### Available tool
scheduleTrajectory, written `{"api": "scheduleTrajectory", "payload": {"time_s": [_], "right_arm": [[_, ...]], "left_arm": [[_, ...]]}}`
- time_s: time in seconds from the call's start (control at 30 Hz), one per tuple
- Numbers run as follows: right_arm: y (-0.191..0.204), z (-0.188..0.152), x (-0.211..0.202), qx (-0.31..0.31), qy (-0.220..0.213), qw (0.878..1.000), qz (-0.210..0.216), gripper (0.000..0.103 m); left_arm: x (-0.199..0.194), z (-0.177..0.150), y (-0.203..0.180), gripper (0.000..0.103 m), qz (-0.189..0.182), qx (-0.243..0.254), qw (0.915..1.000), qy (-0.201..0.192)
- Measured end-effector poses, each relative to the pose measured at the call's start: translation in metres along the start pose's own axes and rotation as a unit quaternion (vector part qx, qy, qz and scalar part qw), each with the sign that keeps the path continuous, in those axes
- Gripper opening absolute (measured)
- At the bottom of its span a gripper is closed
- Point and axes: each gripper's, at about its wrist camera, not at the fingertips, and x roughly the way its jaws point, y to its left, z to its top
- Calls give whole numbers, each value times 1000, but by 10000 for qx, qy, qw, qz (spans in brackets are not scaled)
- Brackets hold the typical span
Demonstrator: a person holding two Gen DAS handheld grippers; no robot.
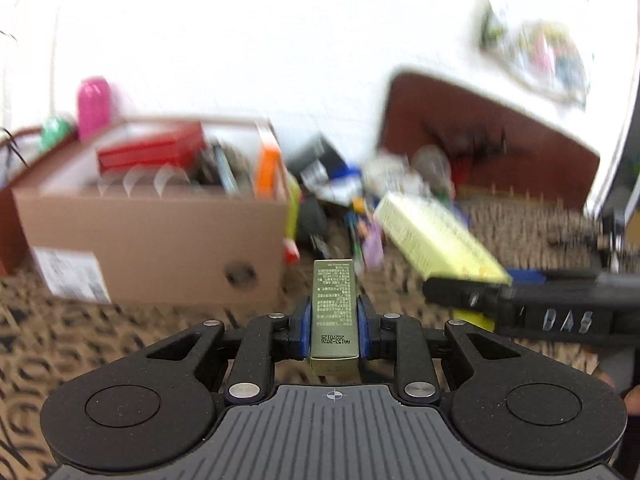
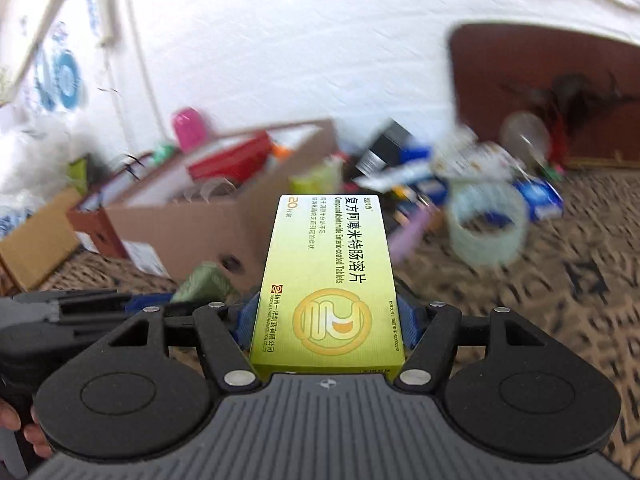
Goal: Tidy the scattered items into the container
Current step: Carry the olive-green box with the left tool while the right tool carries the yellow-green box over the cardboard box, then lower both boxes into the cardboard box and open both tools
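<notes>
My left tongs (image 1: 333,320) pinch a slim olive-green box (image 1: 333,312) between blue pads. My right tongs (image 2: 326,320) clamp a yellow-green tablet box (image 2: 326,280) lengthwise. Both hang above the patterned mat (image 1: 100,328). Far left stands the open cardboard box (image 1: 160,236), already part-filled; right of it lies the blurred clutter pile (image 1: 352,192).

Matt brown corrugated card for the open box (image 1: 160,236), with a white paper label (image 1: 72,278) stuck on its near left corner. Smooth, lightly glossy printed card on the yellow-green tablet carton (image 2: 328,280) and the slim olive carton (image 1: 334,312). Coarse woven, patterned floor covering (image 1: 120,344) underneath; clear, shiny plastic on the tape roll (image 2: 486,232) far right.
</notes>
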Motion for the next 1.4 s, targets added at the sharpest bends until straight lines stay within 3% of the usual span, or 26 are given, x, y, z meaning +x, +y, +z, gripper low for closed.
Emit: {"api": "scheduleTrajectory", "payload": {"time_s": [0.17,0.37,0.63,0.87,0.9,0.97,1.0,1.07,1.13,1.2,1.4], "right_arm": [[31,38,20,-296,-160,9992,192,71],[63,79,67,-698,-248,9972,34,71],[81,114,144,-855,-250,9954,-345,71],[98,130,204,-1397,-174,9877,-676,71],[99,132,210,-1425,-176,9871,-713,71],[100,135,223,-1477,-122,9860,-759,71],[101,136,230,-1560,19,9849,-750,73],[105,136,235,-1796,228,9814,-645,82],[109,130,224,-2130,-73,9738,-788,90],[109,128,214,-2320,-189,9685,-885,90],[100,127,195,-2104,-124,9745,-773,94]], "left_arm": [[-7,44,23,21,332,38,9988,-368],[8,88,61,21,726,19,9962,-480],[69,133,115,21,508,-404,9979,-53],[120,155,146,21,361,-542,9977,188],[125,156,148,23,341,-549,9977,201],[134,158,150,46,237,-524,9982,188],[137,158,150,70,219,-518,9982,209],[138,156,150,92,211,-589,9979,176],[133,153,151,90,150,-539,9984,94],[130,152,151,90,197,-534,9983,96],[118,146,137,92,204,-436,9986,200]]}}
